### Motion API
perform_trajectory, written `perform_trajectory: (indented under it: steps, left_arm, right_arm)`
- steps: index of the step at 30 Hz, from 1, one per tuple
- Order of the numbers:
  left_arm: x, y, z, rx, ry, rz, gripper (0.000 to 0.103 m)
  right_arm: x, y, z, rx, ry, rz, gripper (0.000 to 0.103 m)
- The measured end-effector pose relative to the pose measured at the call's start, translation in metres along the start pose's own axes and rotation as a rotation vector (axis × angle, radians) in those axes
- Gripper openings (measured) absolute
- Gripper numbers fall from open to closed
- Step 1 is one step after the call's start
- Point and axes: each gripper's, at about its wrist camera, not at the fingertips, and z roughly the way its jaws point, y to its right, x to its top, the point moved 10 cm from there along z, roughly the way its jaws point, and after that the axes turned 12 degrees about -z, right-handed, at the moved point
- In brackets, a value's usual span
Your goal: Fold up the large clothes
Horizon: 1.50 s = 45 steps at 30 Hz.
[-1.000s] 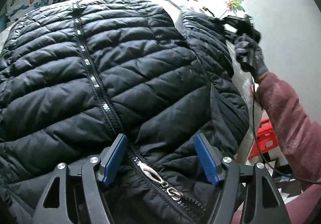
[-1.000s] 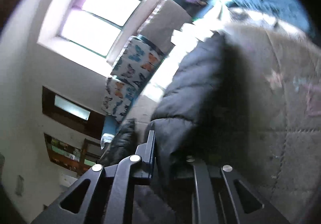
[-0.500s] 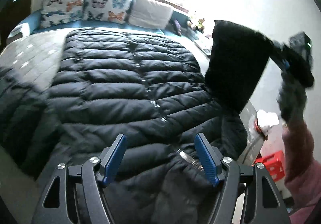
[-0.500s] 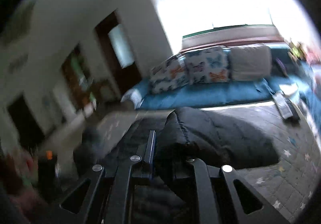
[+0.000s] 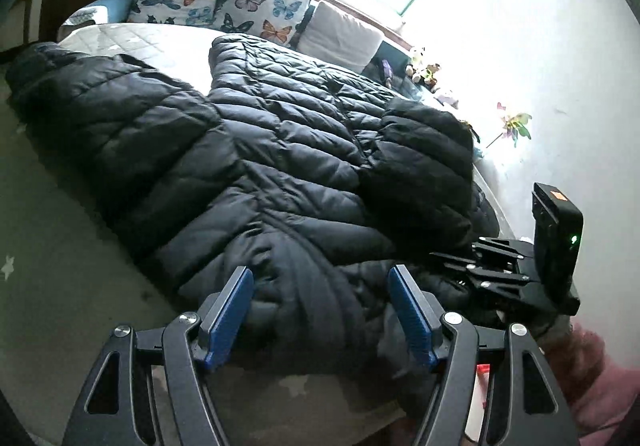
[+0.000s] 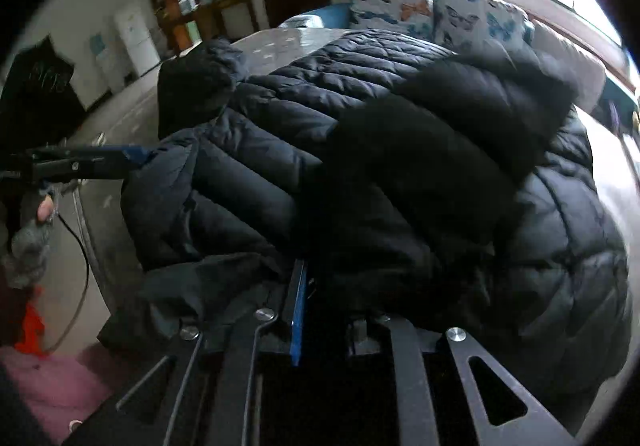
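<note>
A large black quilted puffer jacket (image 5: 280, 166) lies spread on the bed (image 5: 60, 246); it also fills the right wrist view (image 6: 360, 126). Its left sleeve (image 5: 100, 106) stretches out to the left. Its right sleeve (image 5: 424, 166) is folded over onto the body. My left gripper (image 5: 320, 302) is open over the jacket's near hem, holding nothing. My right gripper (image 6: 320, 286) is shut on the folded sleeve (image 6: 420, 174), low on the jacket; it shows in the left wrist view (image 5: 480, 266) at the jacket's right edge.
Butterfly-print pillows (image 5: 224, 2) and a white cushion (image 5: 340, 38) line the far side of the bed under a bright window. A white wall (image 5: 540, 66) runs along the right. Small toys (image 5: 424, 70) sit at the far right corner. A red crate (image 6: 28, 330) stands on the floor.
My right gripper has carried the right sleeve down from mid-air and laid it across the jacket body. My left gripper has pulled back and stays open.
</note>
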Motion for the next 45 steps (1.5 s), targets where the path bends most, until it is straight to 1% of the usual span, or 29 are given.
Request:
perform_trajectory:
  steps: [3,5,6,8,10,12,13,14,15,16,17,20,22,23,25,27,29,33,41,45]
  left_arm:
    - [-0.001,-0.008,-0.007,-0.002,0.016,-0.013,0.074]
    - [0.0,-0.01,-0.01,-0.02,0.022,-0.035,0.074]
    - [0.0,-0.011,-0.012,-0.029,0.026,-0.043,0.074]
    - [0.002,-0.009,-0.013,-0.04,0.031,-0.052,0.074]
    - [0.003,-0.007,-0.015,-0.043,0.032,-0.052,0.074]
    - [0.003,-0.007,-0.019,-0.04,0.04,-0.048,0.074]
    - [0.003,-0.008,-0.022,-0.039,0.046,-0.047,0.074]
    - [0.004,-0.009,-0.026,-0.038,0.054,-0.051,0.074]
    - [0.005,-0.01,-0.029,-0.039,0.064,-0.057,0.074]
    - [0.007,-0.011,-0.033,-0.042,0.072,-0.062,0.074]
    - [0.007,-0.011,-0.036,-0.044,0.078,-0.065,0.074]
    - [0.008,-0.012,-0.043,-0.047,0.092,-0.066,0.074]
    - [0.006,-0.014,-0.046,-0.043,0.093,-0.071,0.074]
    - [0.006,-0.015,-0.046,-0.042,0.092,-0.074,0.074]
    - [0.005,-0.017,-0.046,-0.039,0.09,-0.083,0.074]
    - [0.004,-0.02,-0.047,-0.036,0.093,-0.09,0.074]
    - [0.005,-0.022,-0.046,-0.035,0.092,-0.098,0.074]
    - [0.003,-0.026,-0.046,-0.031,0.087,-0.111,0.074]
    - [0.002,-0.027,-0.045,-0.025,0.087,-0.117,0.074]
    - [0.002,-0.026,-0.044,-0.026,0.083,-0.115,0.074]
  right_arm:
    - [0.004,0.009,-0.022,0.05,0.041,0.094,0.017]
    - [0.011,0.015,-0.034,0.057,0.079,0.136,0.019]
    - [0.016,0.015,-0.04,0.041,0.103,0.14,0.02]
    - [0.026,0.019,-0.038,-0.004,0.106,0.131,0.027]
    - [0.033,0.013,-0.033,-0.023,0.102,0.113,0.028]
    - [0.041,-0.007,-0.03,-0.035,0.111,0.047,0.029]
    - [0.046,-0.02,-0.031,-0.078,0.113,-0.032,0.032]
    - [0.048,-0.029,-0.028,-0.123,0.111,-0.1,0.041]
    - [0.048,-0.044,-0.027,-0.18,0.104,-0.201,0.048]
    - [0.047,-0.055,-0.025,-0.211,0.101,-0.266,0.058]
    - [0.046,-0.07,-0.021,-0.239,0.092,-0.34,0.06]
    - [0.033,-0.092,-0.005,-0.302,0.036,-0.496,0.06]
    - [0.024,-0.098,0.005,-0.332,0.006,-0.554,0.061]
    - [0.021,-0.098,0.007,-0.33,-0.003,-0.56,0.061]
    - [0.02,-0.097,0.007,-0.318,-0.006,-0.538,0.061]
    - [0.022,-0.091,-0.004,-0.294,0.007,-0.494,0.061]
    - [0.029,-0.082,-0.014,-0.256,0.036,-0.408,0.061]
    - [0.035,-0.06,-0.024,-0.177,0.064,-0.231,0.061]
    - [0.035,-0.011,-0.046,0.046,0.147,0.131,0.061]
    - [0.032,0.015,-0.052,0.045,0.175,0.238,0.061]
